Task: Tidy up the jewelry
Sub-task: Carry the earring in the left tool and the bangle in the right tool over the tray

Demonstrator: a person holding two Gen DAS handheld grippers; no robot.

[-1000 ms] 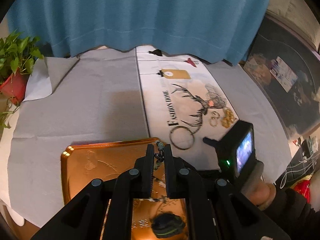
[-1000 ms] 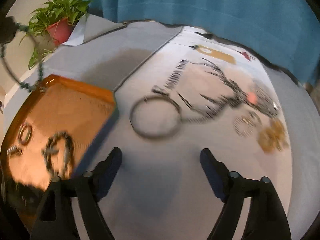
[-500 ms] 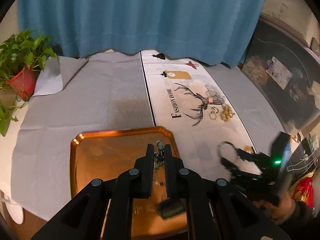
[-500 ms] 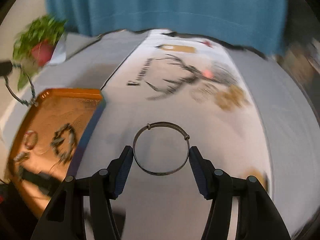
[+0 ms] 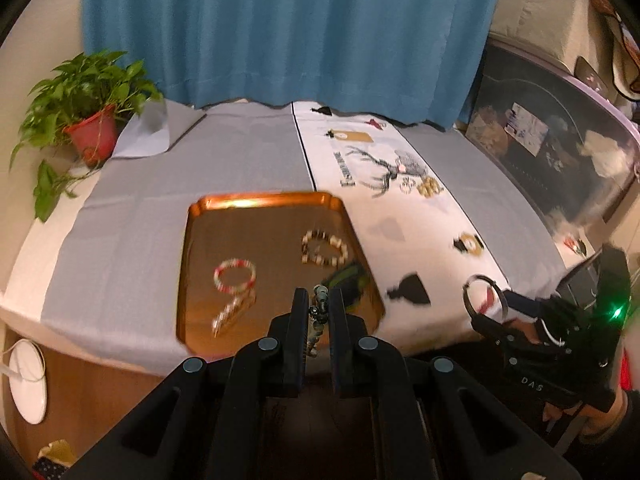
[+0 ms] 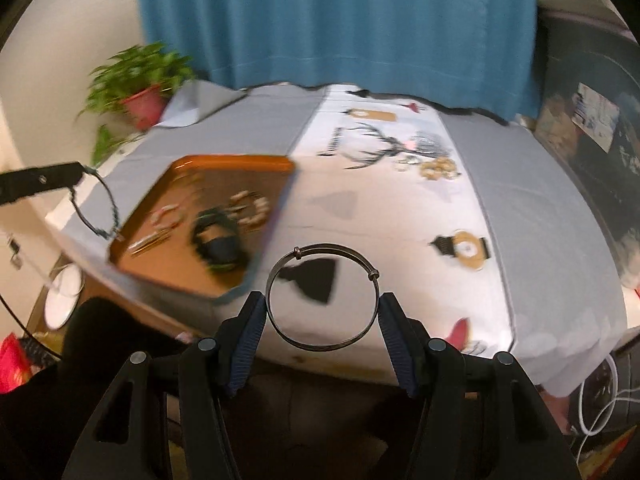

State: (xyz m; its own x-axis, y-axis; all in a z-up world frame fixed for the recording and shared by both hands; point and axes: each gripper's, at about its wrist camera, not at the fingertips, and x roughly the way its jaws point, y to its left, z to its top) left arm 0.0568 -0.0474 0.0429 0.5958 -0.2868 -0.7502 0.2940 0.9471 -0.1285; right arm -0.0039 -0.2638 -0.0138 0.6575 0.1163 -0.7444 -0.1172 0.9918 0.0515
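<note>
My left gripper (image 5: pixel 319 304) is shut on a green beaded bracelet (image 5: pixel 318 312), held above the near edge of the copper tray (image 5: pixel 260 202); from the right wrist view the bracelet hangs as a loop (image 6: pixel 98 212). The tray holds a red-white bracelet (image 5: pixel 235 276), a cream bead bracelet (image 5: pixel 324 248), a dark bracelet (image 6: pixel 218 240) and a clip (image 5: pixel 234 314). My right gripper (image 6: pixel 322 310) is shut on a silver bangle (image 6: pixel 322 296), lifted off the table near its front edge; it also shows in the left wrist view (image 5: pixel 484 296).
Gold earrings (image 5: pixel 429 188) and small rings (image 5: pixel 407 185) lie on the white deer-print runner (image 5: pixel 384 184). A potted plant (image 5: pixel 90 120) stands at the back left. A blue curtain hangs behind. A dark bin (image 5: pixel 560 140) is on the right.
My right gripper closed on the silver bangle and lifted it back off the runner. Both grippers pulled back and up from the table; the left one still holds the beaded bracelet.
</note>
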